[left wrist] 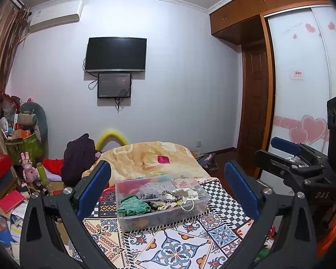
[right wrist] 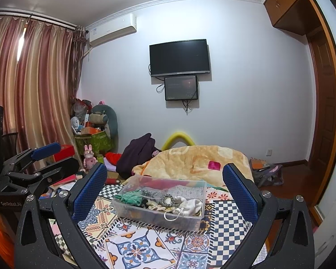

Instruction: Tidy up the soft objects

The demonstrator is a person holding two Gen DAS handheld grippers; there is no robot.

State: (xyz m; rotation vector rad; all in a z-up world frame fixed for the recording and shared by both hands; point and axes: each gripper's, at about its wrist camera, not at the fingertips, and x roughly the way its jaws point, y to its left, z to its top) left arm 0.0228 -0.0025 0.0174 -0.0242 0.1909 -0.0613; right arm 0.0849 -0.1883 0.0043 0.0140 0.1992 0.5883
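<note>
Clear plastic forms the rectangular storage box (left wrist: 161, 204) sitting low in the centre of both views on a patterned tile-print cloth (left wrist: 179, 246), and it is filled with small soft things: a green knitted piece (left wrist: 133, 206) at its left end, a white cloth item (right wrist: 190, 204) toward its right, a loop of beads (left wrist: 171, 198) and a white cord (right wrist: 173, 216) among them. Beyond the box, in the middle of the frame, a yellow-orange blanket (left wrist: 150, 157) lies heaped with a small pink patch (left wrist: 163, 159) on it, and a dark purple garment (left wrist: 79, 159) is piled to its left. In the left wrist view the left gripper (left wrist: 168, 187) has its blue-padded jaws spread wide with nothing between them, the box framed in the gap without touching either pad. In the right wrist view the right gripper (right wrist: 164, 188) is likewise wide apart and empty, hovering short of the box. Each gripper shows at the edge of the other's view, right edge and left edge, raised above the cloth. On the far wall in the upper centre hang a black television (right wrist: 180, 57) and a smaller screen (right wrist: 181, 87) just below it; striped curtains (right wrist: 31, 85) fill the upper left of the right wrist view
</note>
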